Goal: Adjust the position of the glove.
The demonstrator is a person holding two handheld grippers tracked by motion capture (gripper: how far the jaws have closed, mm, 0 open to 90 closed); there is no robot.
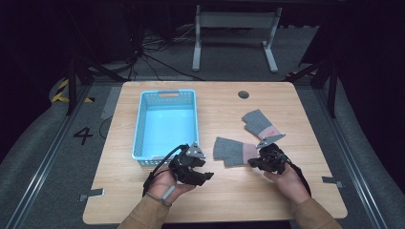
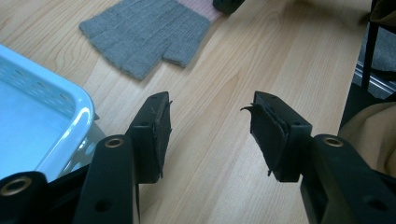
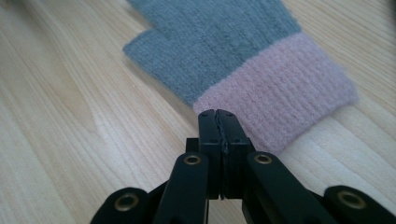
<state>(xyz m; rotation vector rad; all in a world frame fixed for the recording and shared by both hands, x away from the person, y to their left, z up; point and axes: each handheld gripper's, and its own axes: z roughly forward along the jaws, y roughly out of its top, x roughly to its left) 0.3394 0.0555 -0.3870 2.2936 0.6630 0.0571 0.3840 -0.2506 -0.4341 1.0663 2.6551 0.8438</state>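
Right gripper (image 3: 219,114) at the near glove's cuff, jaws together; left gripper (image 2: 210,121) jaws apart, empty.
Right tips sit at the edge of the pink ribbed cuff of the near grey knitted fingerless glove (image 3: 243,60), which lies flat on the light wooden table (image 1: 267,191); can't tell if fabric is pinched. Left gripper hovers by the light blue perforated plastic basket (image 1: 165,121). Second matching grey glove (image 1: 260,125) lies farther back, beside the first.

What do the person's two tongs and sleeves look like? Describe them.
Both tongs, left and right, are black, each topped by a grey three-cornered plate and trailing a black cable. Brass-coloured rivets dot the jaw links. The left tongs' pads look frayed. Tan sleeves cover the forearms.
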